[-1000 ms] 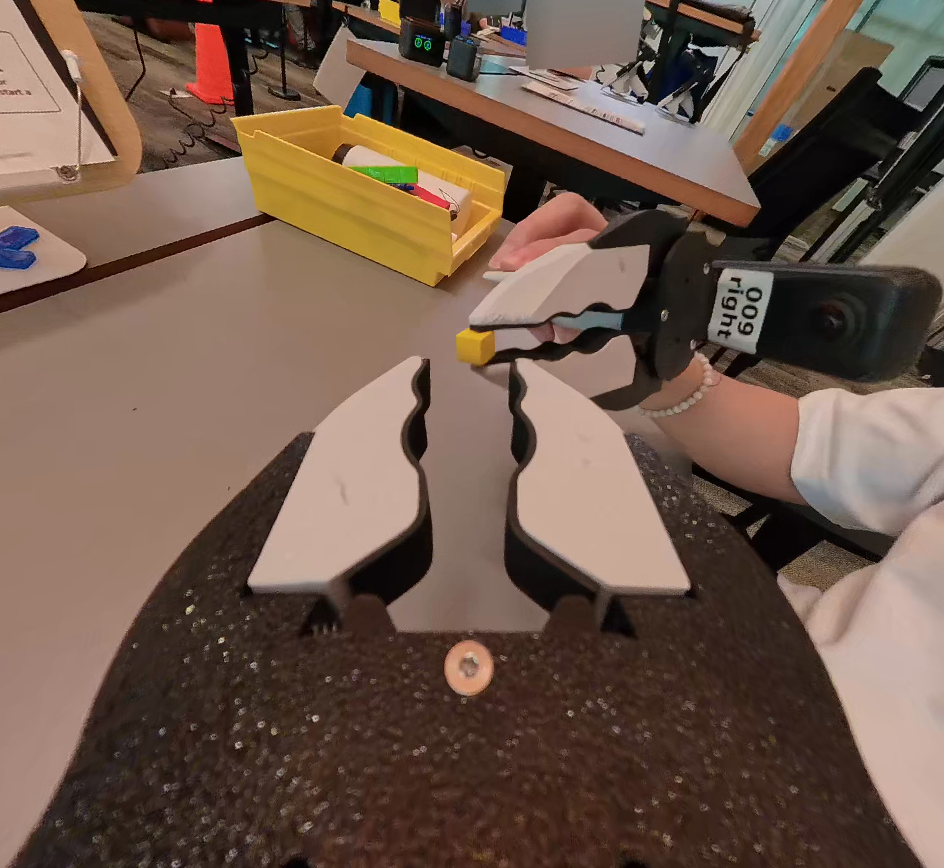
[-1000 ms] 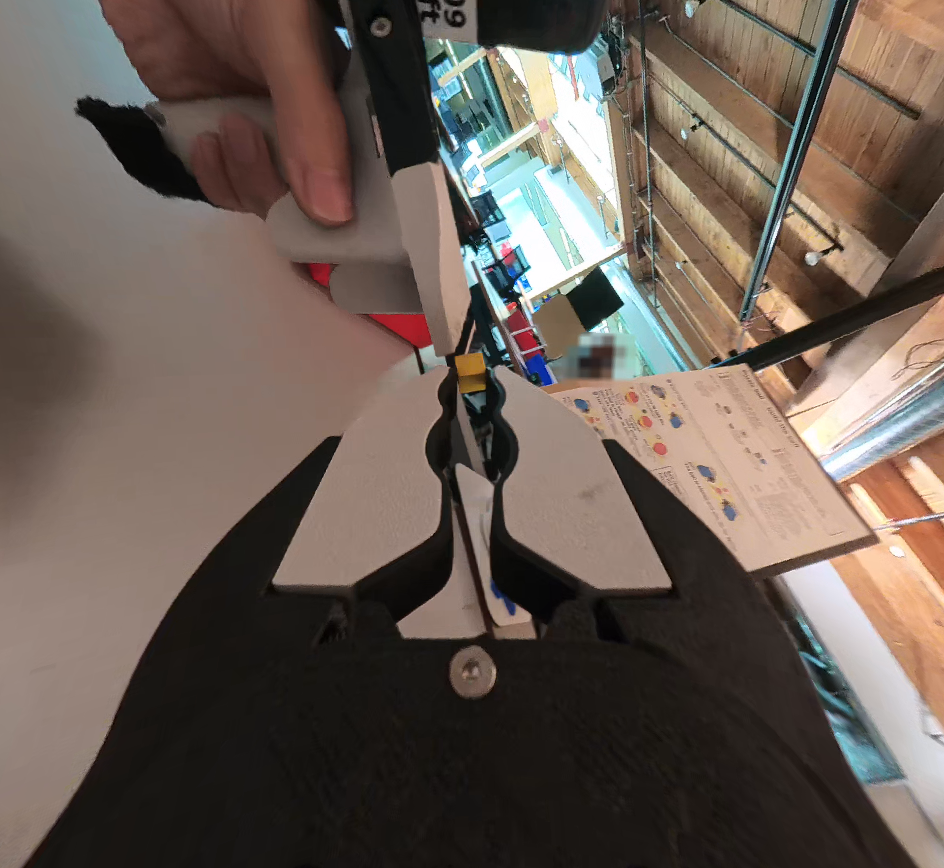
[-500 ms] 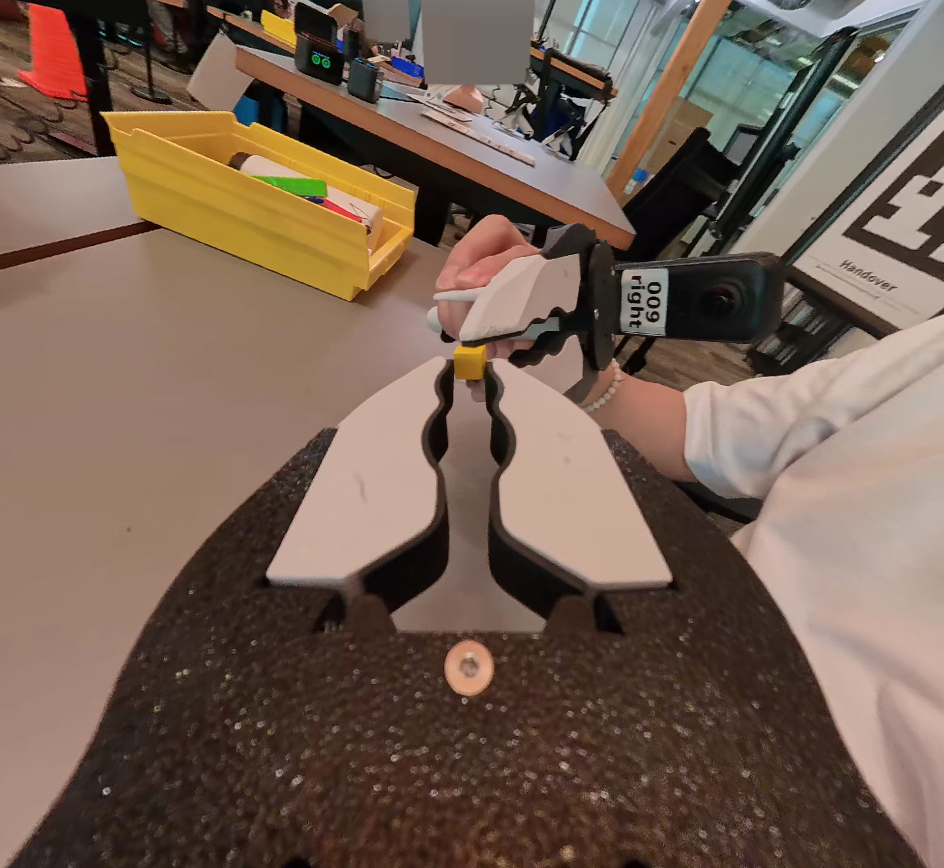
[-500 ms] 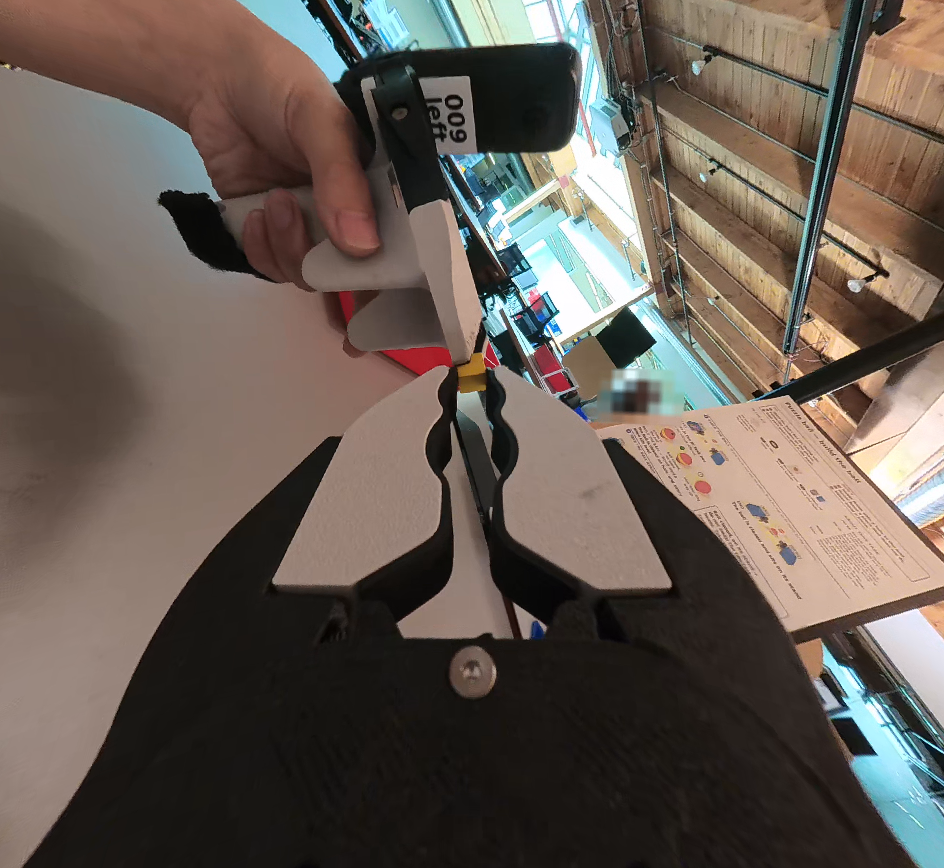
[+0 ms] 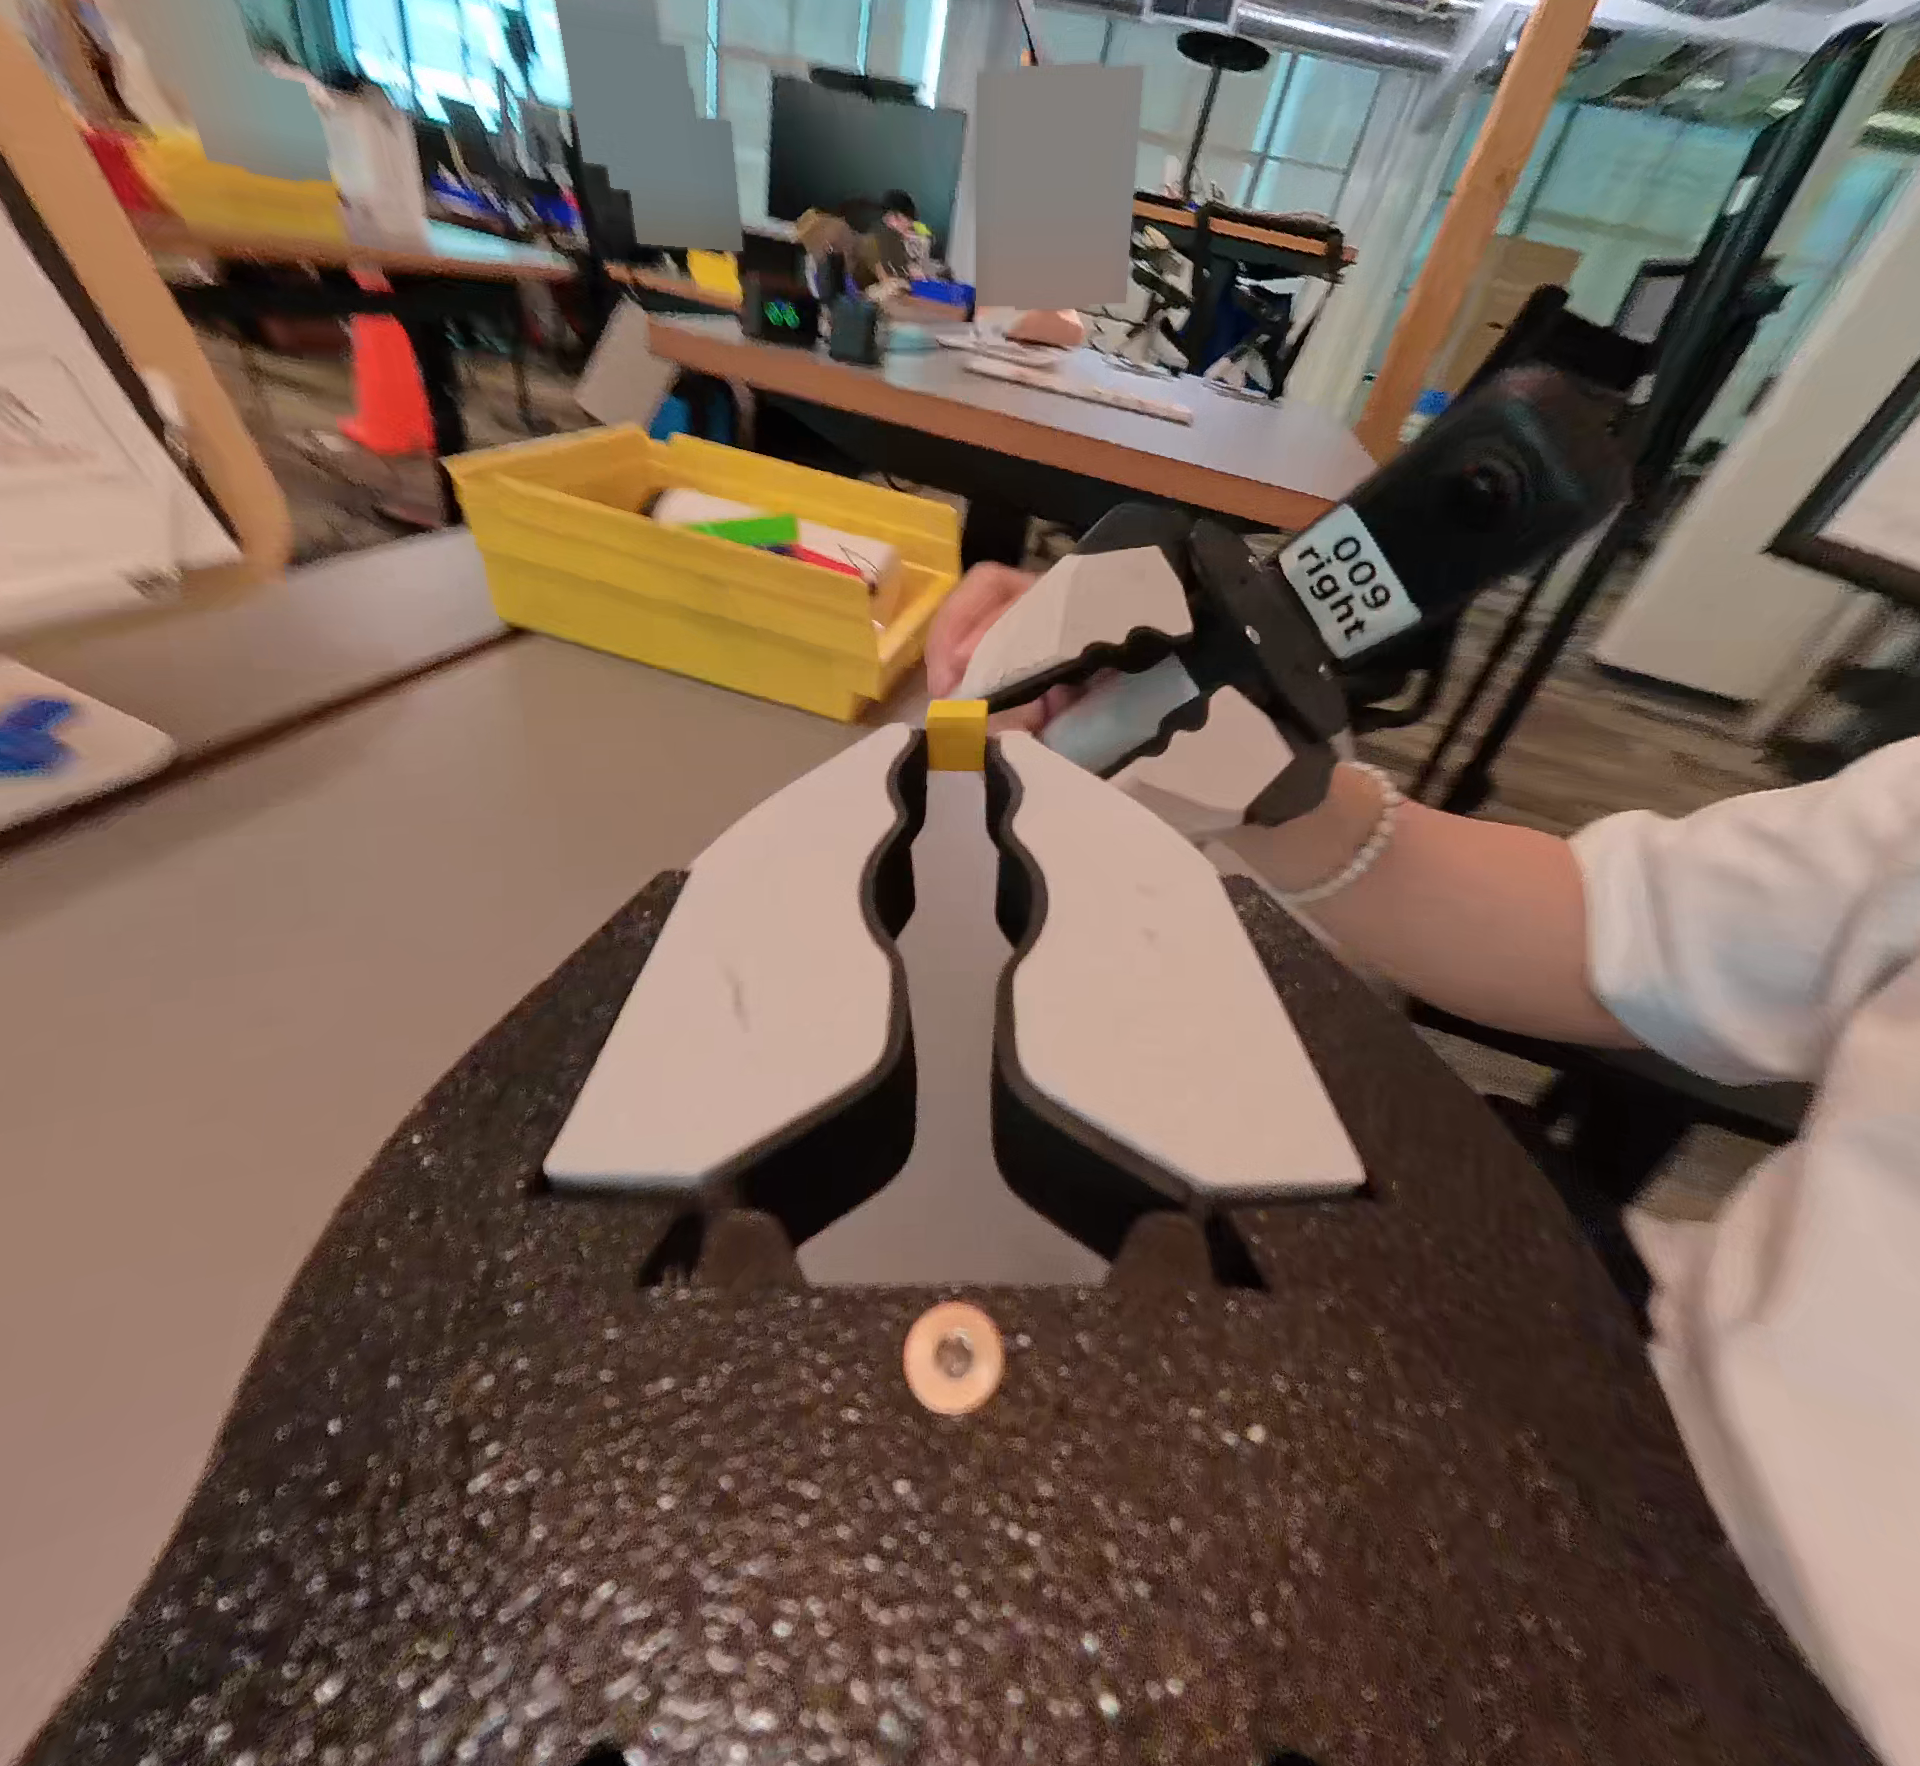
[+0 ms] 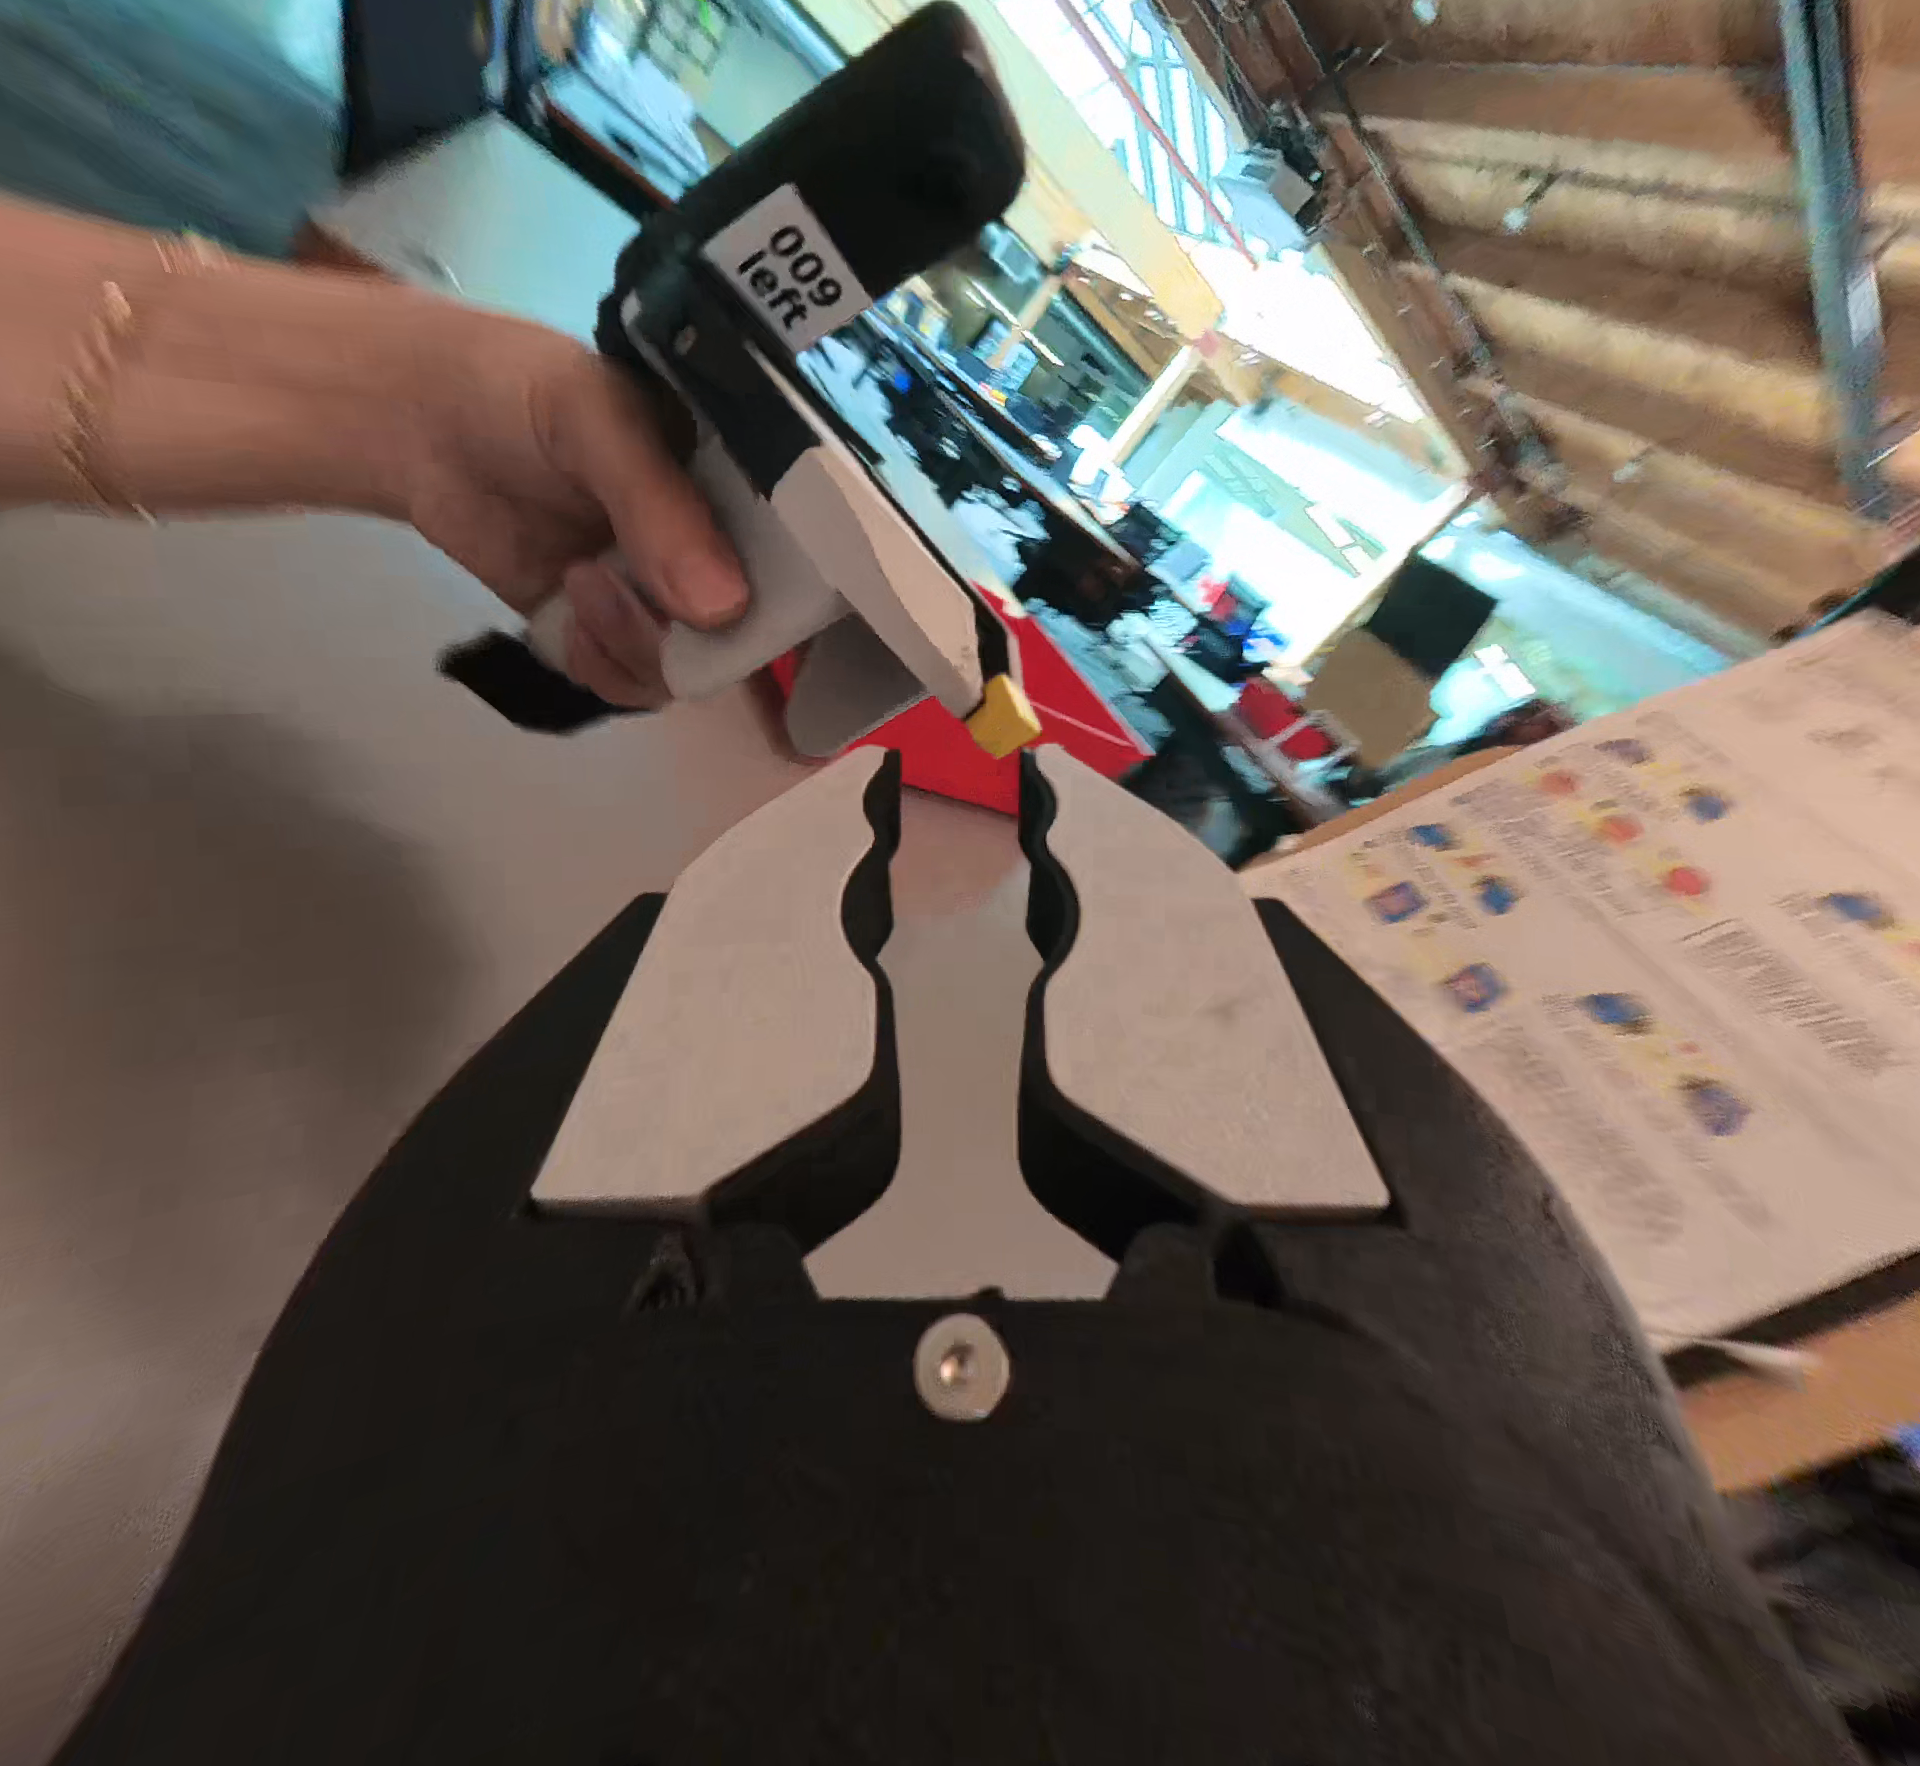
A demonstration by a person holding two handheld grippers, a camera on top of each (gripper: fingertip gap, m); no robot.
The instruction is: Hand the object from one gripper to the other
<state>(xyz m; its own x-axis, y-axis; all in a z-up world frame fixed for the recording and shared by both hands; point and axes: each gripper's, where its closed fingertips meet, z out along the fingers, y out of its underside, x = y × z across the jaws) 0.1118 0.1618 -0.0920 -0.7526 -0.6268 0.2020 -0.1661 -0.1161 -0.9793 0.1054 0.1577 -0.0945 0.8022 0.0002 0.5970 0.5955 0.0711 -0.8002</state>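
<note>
1. Table [image 5: 312, 937]: well below the handover, bare under the tongs.
2. Right tongs [image 6: 954, 758]: released, just beside the block; withdrawal judged next.
3. Left tongs [image 5: 954, 748]: clenched on the yellow block [image 5: 956, 735], held mid-air; handover nearly complete.

We see a yellow bin [image 5: 665, 594] sitting at the far edge of the grey table [image 5: 312, 885], holding a white cylinder [image 5: 696, 508] and a green piece [image 5: 753, 529]. Beyond it stands an orange cone [image 5: 387, 381] on the floor and a brown-edged desk [image 5: 1039, 438] carrying small items. We find a red box [image 6: 987, 740] and a printed sheet [image 6: 1621, 968] in the right wrist view.
</note>
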